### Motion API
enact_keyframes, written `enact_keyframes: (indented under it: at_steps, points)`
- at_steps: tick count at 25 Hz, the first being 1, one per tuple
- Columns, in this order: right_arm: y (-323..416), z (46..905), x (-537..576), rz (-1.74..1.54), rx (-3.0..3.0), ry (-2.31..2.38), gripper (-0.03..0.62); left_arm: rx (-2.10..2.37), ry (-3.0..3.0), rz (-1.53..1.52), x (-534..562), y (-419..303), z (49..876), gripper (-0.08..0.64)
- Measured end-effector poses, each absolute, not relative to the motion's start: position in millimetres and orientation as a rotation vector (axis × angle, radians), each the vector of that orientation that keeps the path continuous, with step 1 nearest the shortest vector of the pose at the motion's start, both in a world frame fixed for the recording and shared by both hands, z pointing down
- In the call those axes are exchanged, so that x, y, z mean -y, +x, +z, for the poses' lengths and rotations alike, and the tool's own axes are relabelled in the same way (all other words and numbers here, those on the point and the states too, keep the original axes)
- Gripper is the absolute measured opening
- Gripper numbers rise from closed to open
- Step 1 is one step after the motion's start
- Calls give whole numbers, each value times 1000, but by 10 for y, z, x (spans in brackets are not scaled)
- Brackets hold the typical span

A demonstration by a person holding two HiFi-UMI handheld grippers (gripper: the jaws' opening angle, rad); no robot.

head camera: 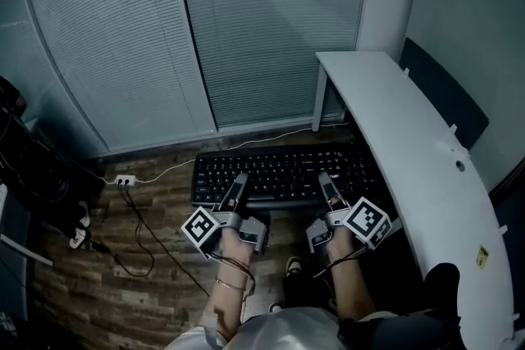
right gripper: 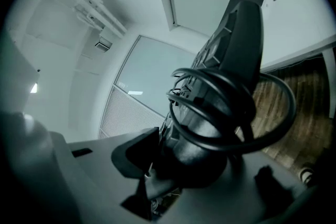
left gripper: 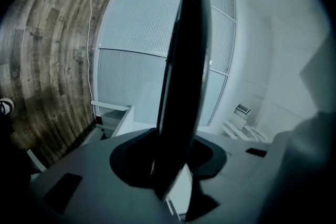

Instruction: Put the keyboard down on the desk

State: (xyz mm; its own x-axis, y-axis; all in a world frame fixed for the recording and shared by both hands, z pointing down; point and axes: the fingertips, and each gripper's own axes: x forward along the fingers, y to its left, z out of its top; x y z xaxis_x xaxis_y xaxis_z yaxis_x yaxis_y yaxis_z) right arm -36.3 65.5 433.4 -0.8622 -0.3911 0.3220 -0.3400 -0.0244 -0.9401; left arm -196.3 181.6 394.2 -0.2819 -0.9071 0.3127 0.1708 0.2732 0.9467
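Keyboard (head camera: 283, 174), long and black, hangs in the air over the wood floor (head camera: 164, 213). It is not on the desk yet. The left gripper (head camera: 239, 183) is clamped on its near edge. The right gripper (head camera: 326, 181) is clamped on the same edge, further right. Each pair of fingers squeezes the keyboard between them. A looped black cord (right gripper: 231, 113) sits by the right fingers, against the keyboard. The white desk (head camera: 385, 111) is just right of the right fingers, and its curved edge is close to the keyboard's right end. Past the fingertips there is open floor, then the window blinds (head camera: 271, 20). Left of the left fingers is more floor, with a white wire (head camera: 164, 170) on it.
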Motion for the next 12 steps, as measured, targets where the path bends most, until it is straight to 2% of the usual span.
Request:
enact_keyframes:
  at_steps: [12]
  points:
    - [-353, 4352, -661, -2020, -2151, -840, 126, 1429, 766, -1228, -1771, -1993, 3979, 126]
